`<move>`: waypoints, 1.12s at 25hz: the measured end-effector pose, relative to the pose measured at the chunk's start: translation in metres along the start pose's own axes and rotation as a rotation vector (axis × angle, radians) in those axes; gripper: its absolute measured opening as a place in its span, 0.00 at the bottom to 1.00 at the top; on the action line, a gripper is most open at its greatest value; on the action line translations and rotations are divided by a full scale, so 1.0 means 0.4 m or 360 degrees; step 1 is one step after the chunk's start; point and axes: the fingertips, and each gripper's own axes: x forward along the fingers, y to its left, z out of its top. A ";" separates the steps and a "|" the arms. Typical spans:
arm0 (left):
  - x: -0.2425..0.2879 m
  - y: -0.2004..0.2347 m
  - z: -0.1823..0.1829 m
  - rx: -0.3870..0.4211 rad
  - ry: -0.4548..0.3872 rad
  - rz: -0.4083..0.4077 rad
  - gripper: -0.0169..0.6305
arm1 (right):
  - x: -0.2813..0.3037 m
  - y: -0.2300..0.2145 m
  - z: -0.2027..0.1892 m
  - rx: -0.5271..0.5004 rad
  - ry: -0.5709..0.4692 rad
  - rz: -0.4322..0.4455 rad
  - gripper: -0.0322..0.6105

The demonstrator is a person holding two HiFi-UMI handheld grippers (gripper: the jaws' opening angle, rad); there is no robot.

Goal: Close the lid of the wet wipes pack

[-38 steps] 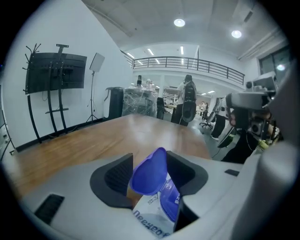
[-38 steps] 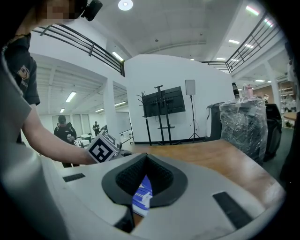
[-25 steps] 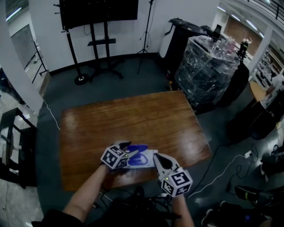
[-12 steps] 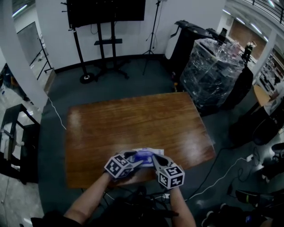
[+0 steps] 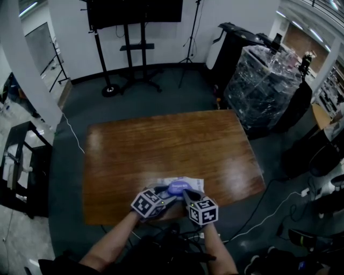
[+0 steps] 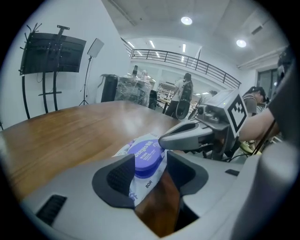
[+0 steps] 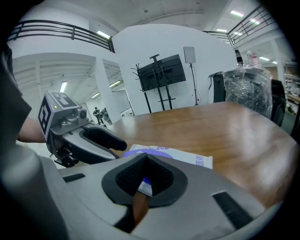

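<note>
At the far left a black rack [image 5: 19,172] stood on the floor. Behind the surface [image 5: 161,139] was a dark screen on a stand [image 5: 134,13]. The wipes pack [image 5: 192,182] lay flat on the brown wooden surface, at the near edge and approx. in the middle, just in front of the person.

The left tool [image 6: 151,172] was at the pack's left-near side, w/ the person's bare left forearm [image 5: 110,244] behind it. Its jaws were only a little apart. The near end of the pack sat between the pads, w/ the white wrapper against them, so this tool had hold of the pack. The purple oval lid [image 6: 148,156] lay flat down on top of the pack, right beyond those pads.

The right tool [image 7: 146,174] was at the right-near side, so both tools met over the pack. Its jaws were together, pads touching at the top, w/ nothing held btw. them. Only a sliver of the pack showed past them. In the left gripper view its tip was at the far-right edge of the lid, either on it or just above; I could not tell which.

At the far right a big stack wrapped in clear film [image 5: 266,80] stood on the floor, well apart from the surface.
</note>
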 end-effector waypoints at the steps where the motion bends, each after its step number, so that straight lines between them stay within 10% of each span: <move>1: 0.002 -0.002 -0.003 -0.0013 -0.0001 0.0004 0.35 | 0.004 -0.002 -0.008 0.0000 0.0016 -0.0003 0.07; 28: 0.046 -0.008 -0.057 -0.0073 0.0131 0.0032 0.34 | 0.042 -0.011 -0.080 -0.0007 0.0197 -0.0024 0.07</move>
